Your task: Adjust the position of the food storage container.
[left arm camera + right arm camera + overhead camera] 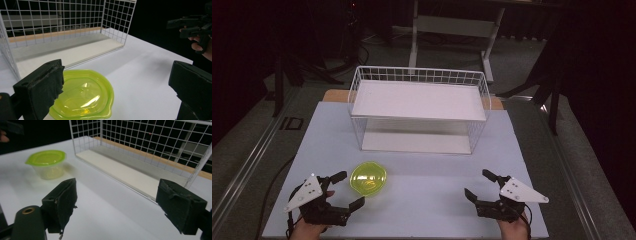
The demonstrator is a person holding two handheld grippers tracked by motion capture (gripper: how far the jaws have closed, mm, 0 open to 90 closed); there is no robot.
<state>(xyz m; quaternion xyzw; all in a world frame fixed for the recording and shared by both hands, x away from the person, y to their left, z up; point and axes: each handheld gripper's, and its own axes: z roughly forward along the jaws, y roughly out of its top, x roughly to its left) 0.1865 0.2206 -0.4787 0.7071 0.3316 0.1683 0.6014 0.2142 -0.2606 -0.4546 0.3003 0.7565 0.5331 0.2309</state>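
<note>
A small clear cup with a lime-green lid [368,178] [83,96] [47,164] stands on the white table, front left of centre. My left gripper [348,190] [115,92] is open just left of the cup, its jaws spread wide with the cup near the left jaw and nothing gripped. My right gripper [479,185] [116,202] is open near the table's front right, far from the cup, holding nothing. A white wire rack [419,107] [62,32] [140,150] with two shelves stands behind both.
The white table top [427,200] reaches to the front edge between my two hands. Behind the rack a wooden strip [334,95] edges the table. Dark floor, table legs [414,35] and cables lie beyond.
</note>
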